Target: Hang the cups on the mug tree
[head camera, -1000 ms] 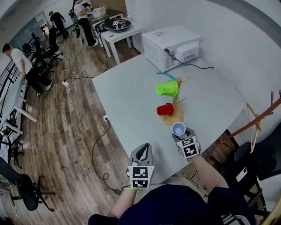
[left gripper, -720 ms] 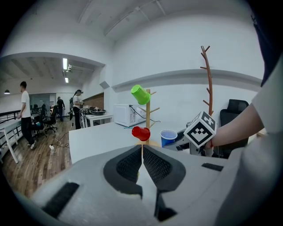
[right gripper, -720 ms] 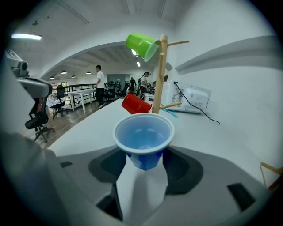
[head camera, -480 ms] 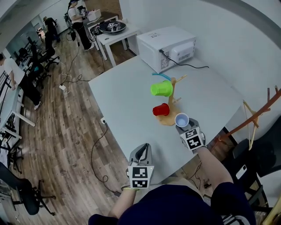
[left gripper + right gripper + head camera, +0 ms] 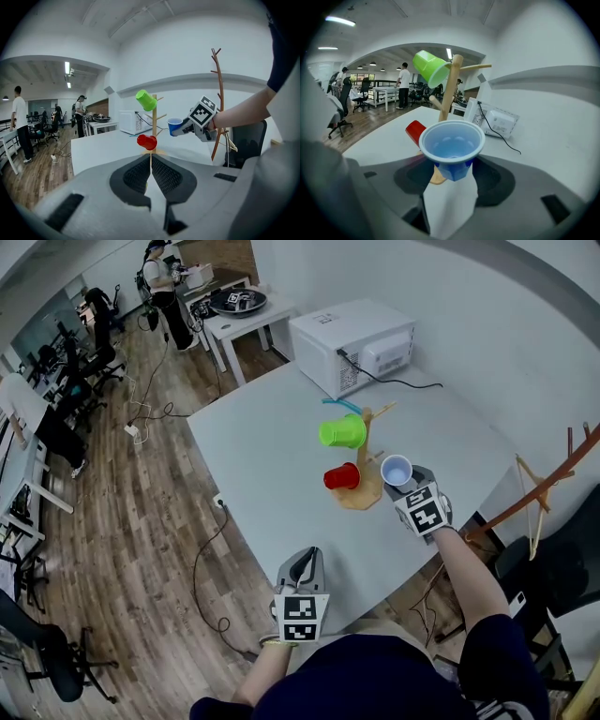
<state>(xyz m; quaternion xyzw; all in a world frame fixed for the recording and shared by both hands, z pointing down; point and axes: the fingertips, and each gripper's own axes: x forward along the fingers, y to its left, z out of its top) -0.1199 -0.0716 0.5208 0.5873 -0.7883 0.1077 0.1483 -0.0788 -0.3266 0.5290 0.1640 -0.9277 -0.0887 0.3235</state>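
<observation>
The right hand-held gripper [image 5: 452, 172] is clenched on the blue cup [image 5: 451, 143]. Its jaws squeeze the bottom part of the cup. The cup's open top faces up, and nothing shows inside it. The cup is up in the air, just beside the mug tree [image 5: 367, 439], on the side near the person. It is not on a peg yet.

The tree is made of wood and stands on the grey desk [image 5: 267, 451]. It has a flat round foot. A green cup [image 5: 341, 432] hangs on a high peg, tipped on its side with its open end toward the trunk. A red cup [image 5: 342, 476] hangs on a lower peg, also on its side, just above the foot. Both cups are on the side of the tree away from the blue cup.

The left hand-held gripper [image 5: 151, 165] is clenched shut with nothing in it. Its two jaws touch each other. It sits low by the near edge of the desk, well apart from the tree and the cups.

A white microwave [image 5: 352, 341] stands at the far end of the desk, behind the tree. A black cord runs from it across the desk. A tall wooden coat stand [image 5: 218, 93] is off to the right of the desk.
</observation>
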